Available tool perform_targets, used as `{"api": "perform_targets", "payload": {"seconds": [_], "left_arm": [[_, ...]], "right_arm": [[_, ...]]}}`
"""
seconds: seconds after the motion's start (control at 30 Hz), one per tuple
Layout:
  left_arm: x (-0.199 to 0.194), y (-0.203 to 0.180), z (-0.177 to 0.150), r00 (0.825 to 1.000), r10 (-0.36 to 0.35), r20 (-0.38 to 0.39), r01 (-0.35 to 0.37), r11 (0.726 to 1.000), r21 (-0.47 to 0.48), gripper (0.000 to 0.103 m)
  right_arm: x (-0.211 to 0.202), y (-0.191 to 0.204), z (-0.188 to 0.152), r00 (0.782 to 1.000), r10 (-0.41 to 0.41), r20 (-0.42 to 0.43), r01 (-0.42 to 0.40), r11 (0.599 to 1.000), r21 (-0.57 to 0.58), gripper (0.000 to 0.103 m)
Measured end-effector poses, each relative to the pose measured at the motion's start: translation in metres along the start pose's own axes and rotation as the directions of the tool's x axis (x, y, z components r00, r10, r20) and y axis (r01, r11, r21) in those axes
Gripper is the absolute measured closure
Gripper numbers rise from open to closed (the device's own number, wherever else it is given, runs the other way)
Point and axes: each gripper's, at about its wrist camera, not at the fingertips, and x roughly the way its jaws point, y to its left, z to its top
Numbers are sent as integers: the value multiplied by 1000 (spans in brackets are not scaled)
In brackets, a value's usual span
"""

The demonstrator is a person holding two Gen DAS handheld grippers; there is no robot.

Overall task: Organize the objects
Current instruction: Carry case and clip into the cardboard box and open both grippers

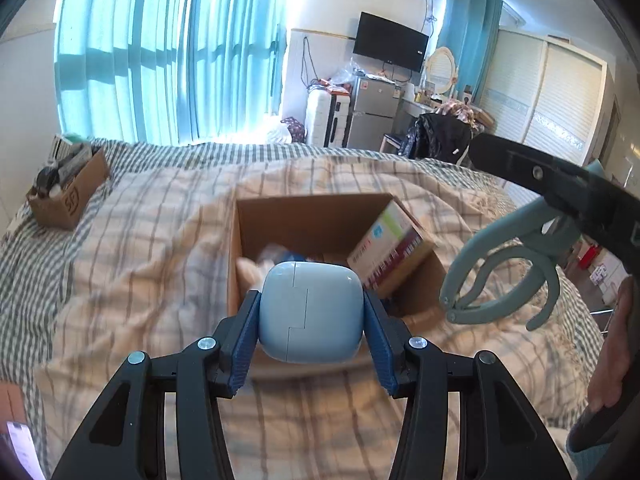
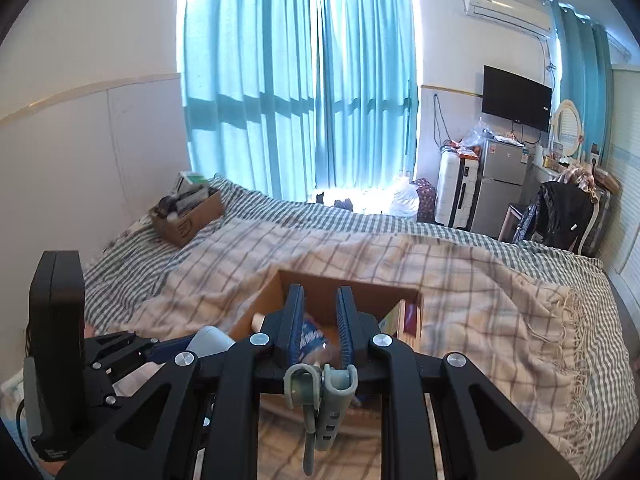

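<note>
The left gripper (image 1: 310,316) was clenched on a pale blue rounded case (image 1: 310,312), held above the near edge of the open cardboard box (image 1: 316,216) on the bed, the box lying ahead and below. The right gripper (image 2: 320,328) was clenched on a grey-green plastic clip (image 2: 320,400) (handles hanging downward), equally near, so either load probably needed only a short forward drop.

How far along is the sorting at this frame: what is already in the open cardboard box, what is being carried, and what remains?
Done: the open cardboard box on the plaid blanket already holds a white-and-red printed carton and some blurred items. In hand: the left gripper clamps a pale blue rounded plastic case; the right gripper grips a grey-green plastic clip hanger. Left: neither is in the box yet.
</note>
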Motion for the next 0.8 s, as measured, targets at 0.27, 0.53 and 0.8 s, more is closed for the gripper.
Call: {"api": "perform_targets", "payload": {"seconds": [0.27,0.53,0.8], "left_arm": [[46,5,33,1000,9,-7,-9,1000,8,52],[112,2,33,997,8,-81,-6,999,32,52],[146,-5,24,991,-10,-130,14,999,31,52]], "right_arm": [[66,-27,15,999,11,-32,-10,999,43,87],[134,-63,-8,992,30,-125,-15,992,125,87],[154,-87,-22,989,37,-143,-12,984,177,87]]}}
